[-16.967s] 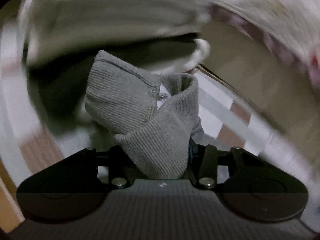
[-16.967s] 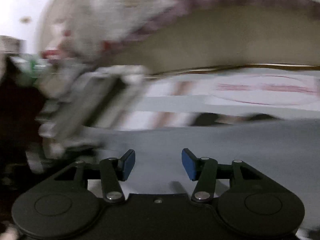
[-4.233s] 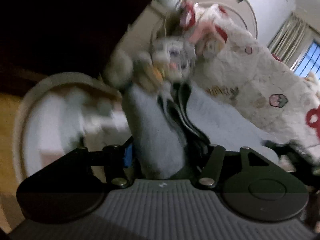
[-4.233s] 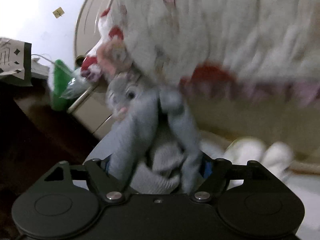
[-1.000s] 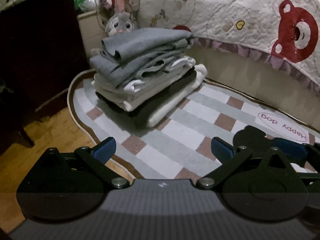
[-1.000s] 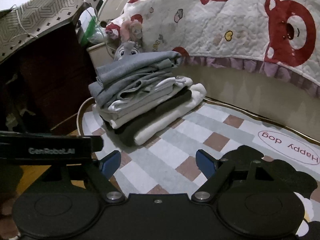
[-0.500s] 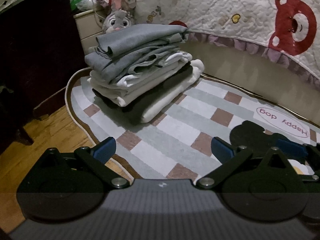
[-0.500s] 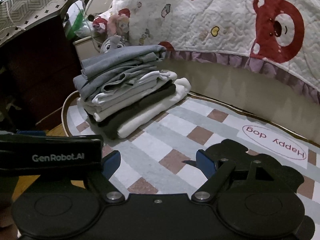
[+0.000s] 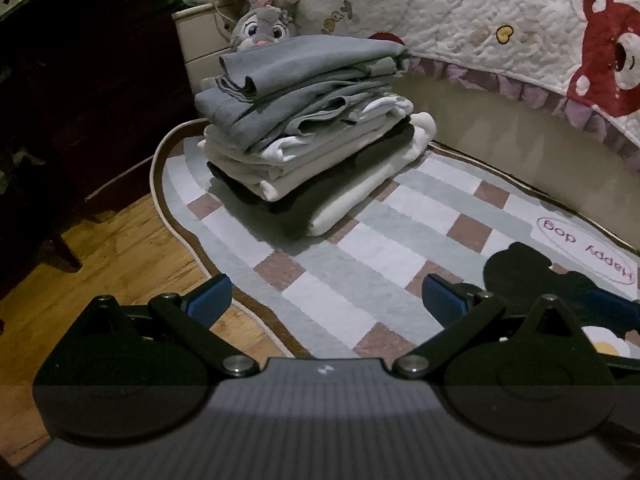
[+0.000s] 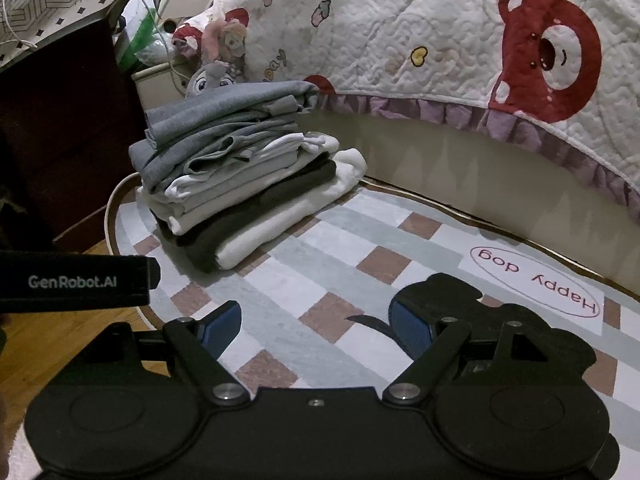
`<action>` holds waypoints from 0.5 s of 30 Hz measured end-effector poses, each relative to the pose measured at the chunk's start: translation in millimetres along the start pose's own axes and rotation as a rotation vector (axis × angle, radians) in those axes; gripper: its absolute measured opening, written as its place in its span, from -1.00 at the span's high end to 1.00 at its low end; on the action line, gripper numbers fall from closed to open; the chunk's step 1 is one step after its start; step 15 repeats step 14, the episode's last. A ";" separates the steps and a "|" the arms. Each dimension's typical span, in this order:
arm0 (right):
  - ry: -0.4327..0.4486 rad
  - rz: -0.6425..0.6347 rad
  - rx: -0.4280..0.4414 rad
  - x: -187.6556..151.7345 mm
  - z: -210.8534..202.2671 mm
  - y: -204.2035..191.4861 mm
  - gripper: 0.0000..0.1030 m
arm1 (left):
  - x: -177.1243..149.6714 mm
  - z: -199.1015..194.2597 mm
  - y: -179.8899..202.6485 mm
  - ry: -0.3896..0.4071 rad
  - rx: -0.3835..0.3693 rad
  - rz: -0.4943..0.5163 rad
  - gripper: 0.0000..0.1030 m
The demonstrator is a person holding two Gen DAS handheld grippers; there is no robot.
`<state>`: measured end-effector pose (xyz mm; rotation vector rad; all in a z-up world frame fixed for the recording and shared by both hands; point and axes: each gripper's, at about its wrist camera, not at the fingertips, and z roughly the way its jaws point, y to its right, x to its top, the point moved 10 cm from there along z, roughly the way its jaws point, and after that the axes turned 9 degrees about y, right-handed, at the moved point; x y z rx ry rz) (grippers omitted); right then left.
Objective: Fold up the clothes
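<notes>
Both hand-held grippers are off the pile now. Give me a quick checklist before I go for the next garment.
1. Left hand-held gripper open and holding nothing: ok.
2. Right hand-held gripper open and holding nothing: ok.
3. Stack of folded clothes standing on the checked rug: ok.
4. Top grey garment lying flat, edges roughly aligned: ok.
5. Rug in front of the stack free for spreading: ok.
6. Next unfolded garment within view: cannot tell, none visible.
</notes>
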<state>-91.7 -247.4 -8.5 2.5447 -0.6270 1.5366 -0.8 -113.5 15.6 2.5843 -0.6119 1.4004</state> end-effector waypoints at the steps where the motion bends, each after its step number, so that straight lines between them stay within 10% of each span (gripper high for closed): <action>1: -0.001 -0.001 0.000 -0.2 0.0 -0.2 -0.67 | -0.5 0.6 -0.9 -0.003 0.002 -0.002 -1.00; 15: -0.015 -0.011 0.001 -3.9 2.2 -5.0 -0.67 | -3.3 1.0 -1.8 -0.006 0.002 0.007 -1.00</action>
